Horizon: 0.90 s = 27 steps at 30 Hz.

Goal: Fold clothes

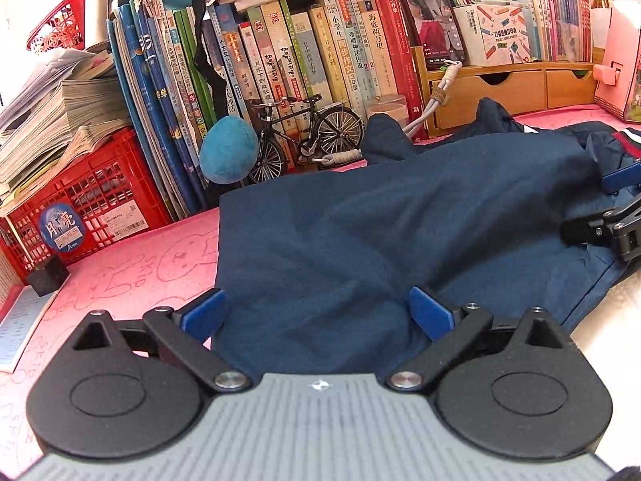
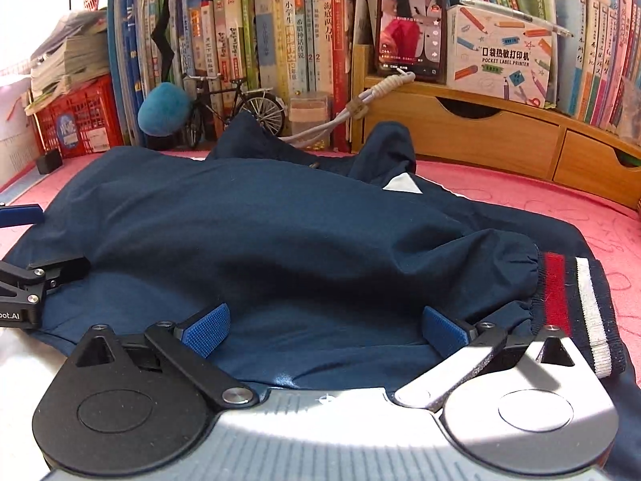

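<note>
Navy jacket (image 2: 280, 232), soft, light and limp beside the books (image 1: 280, 52); my left gripper (image 1: 316, 312) and right gripper (image 2: 324, 328) gape empty, so I'd pinch its near hem.

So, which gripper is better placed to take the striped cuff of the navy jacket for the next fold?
Right. The right gripper stands open over the navy jacket beside the striped cuff; the left gripper is farther away.
</note>
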Each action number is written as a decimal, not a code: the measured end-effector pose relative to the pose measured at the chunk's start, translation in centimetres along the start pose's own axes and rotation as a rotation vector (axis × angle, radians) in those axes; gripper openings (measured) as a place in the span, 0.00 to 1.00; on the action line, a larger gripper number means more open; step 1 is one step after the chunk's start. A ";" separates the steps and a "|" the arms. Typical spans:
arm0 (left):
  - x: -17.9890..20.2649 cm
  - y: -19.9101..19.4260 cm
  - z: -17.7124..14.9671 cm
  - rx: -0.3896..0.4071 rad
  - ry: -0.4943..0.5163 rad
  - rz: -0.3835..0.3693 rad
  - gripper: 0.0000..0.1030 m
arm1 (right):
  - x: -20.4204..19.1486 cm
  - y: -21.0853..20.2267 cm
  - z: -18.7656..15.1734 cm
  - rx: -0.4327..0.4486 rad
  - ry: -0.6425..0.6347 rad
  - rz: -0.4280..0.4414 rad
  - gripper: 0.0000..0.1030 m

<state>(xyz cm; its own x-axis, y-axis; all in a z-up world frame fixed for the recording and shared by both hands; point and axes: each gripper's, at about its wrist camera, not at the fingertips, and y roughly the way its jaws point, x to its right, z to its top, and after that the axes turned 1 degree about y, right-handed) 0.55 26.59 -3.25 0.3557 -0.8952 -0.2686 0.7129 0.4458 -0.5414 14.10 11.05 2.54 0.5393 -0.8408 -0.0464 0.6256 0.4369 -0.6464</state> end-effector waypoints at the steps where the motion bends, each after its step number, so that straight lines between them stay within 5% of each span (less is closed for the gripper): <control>1: 0.0 0.1 0.0 -0.004 -0.001 0.001 0.99 | 0.0 0.0 0.0 0.000 0.000 0.000 1.00; 14: -0.4 0.7 0.0 -0.034 -0.034 -0.023 1.00 | 3.2 -1.4 0.1 0.003 -0.022 -0.067 0.98; 20: -0.1 0.5 0.2 -0.029 -0.019 -0.001 1.00 | 6.4 -4.5 -0.2 0.071 0.074 -0.275 1.00; 27: -0.1 -2.0 3.1 0.078 0.075 0.030 0.98 | 6.3 -4.9 0.4 0.088 0.094 -0.134 1.00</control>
<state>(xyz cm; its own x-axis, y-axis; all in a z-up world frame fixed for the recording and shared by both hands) 0.96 25.77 0.36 0.3338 -0.8776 -0.3441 0.7482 0.4687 -0.4696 14.64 3.69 5.73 0.3955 -0.9177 -0.0384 0.7374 0.3421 -0.5824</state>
